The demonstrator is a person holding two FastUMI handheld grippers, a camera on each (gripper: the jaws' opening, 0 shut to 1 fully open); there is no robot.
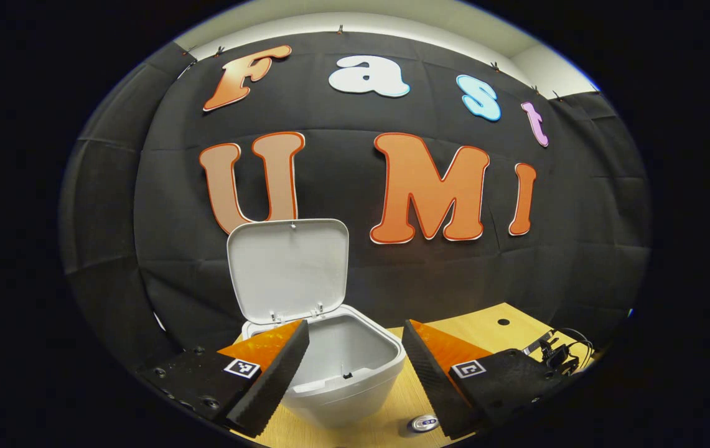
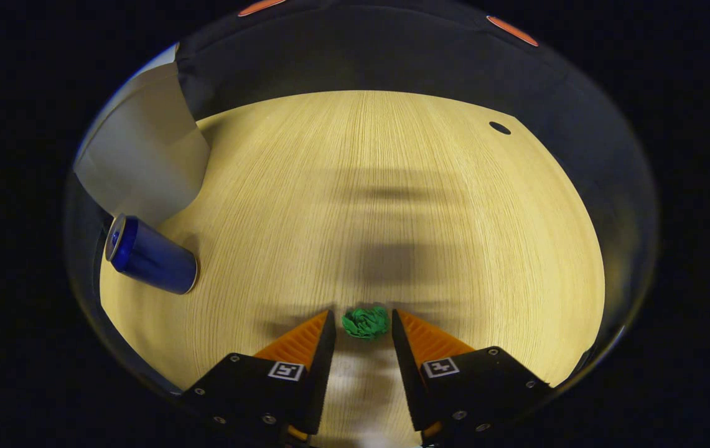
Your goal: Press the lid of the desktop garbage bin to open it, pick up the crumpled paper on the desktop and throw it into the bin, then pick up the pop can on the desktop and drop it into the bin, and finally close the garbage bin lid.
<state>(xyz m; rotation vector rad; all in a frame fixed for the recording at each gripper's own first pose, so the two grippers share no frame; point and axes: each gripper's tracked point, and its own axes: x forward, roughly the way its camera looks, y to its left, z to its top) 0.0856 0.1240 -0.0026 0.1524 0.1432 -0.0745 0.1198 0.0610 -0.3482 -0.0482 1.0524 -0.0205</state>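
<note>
White plastic is facing the left gripper view: the garbage bin (image 1: 345, 373) is sitting on the wooden desktop (image 1: 485, 326) with its lid (image 1: 289, 267) standing upright against the booth wall, so the opening step looks done. The left gripper (image 1: 355, 354) is hovering level in front of the bin, aiming at its open mouth, its fingers spread wide on either side of the rim and gripping nothing. Low in the gap between those fingers, the top of the pop can (image 1: 423, 424) is peeking out on the desktop just beside the bin's base. Some dark cables (image 1: 557, 354) are lying at the far right edge of the desk.

Moving to the right gripper view, the right gripper (image 2: 364, 330) is pointing steeply down at the desktop, and the paper step appears to be in hand. The green crumpled paper (image 2: 365, 322) is lying between its fingertips, which are spread with a sliver of gap on each side, not yet pinching. The next move, I judge, is calling for squeezing the fingers onto the wad, then lifting it towards the bin. The blue can is lying on its side well off to the left, close by the bin's pale wall.
</note>
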